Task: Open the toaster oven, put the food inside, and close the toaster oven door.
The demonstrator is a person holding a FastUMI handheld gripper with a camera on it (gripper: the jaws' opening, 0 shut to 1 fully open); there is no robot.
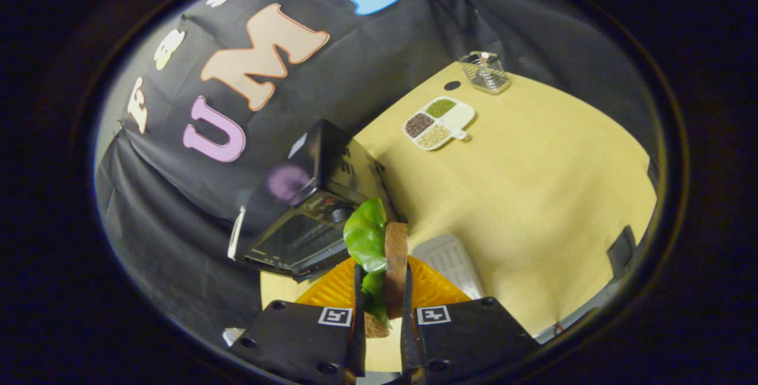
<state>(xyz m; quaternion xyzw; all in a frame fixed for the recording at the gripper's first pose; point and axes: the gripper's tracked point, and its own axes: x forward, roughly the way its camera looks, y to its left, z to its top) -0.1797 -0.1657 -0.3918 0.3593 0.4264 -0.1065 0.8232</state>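
Gripper view shows the gripper [382,290] pinching a sandwich [388,266] between its two fingers [359,308]: both fingers press against its flat sides, one on the lettuce side and one on the bread side. The sandwich stands on edge in the grip, with a brown bread slice [396,254] on the right and a bright green lettuce leaf [366,234] bulging out on the left and rising past the fingertips. A crumbly brown end of the bread shows low down between the fingers.

Just beyond and to the left of the sandwich sits the toaster oven [302,207], a black box with a glass door [290,243] that faces the gripper and appears tilted in this view; the door looks closed. Its control knobs [337,210] lie right behind the lettuce. A pale handle [236,232] runs along the door's far left edge.

Under the fingers lies an orange ribbed mat [432,287], and just to the right of it a white ridged item [450,260] rests on the tan table [533,195].

Far across the table, well apart from the oven, is a white divided dish [439,122] holding four kinds of grains or beans. Beyond it, near the far edge of the table, stands a small clear wire-like container [484,71], with a dark round spot [452,85] on the table just left of it.
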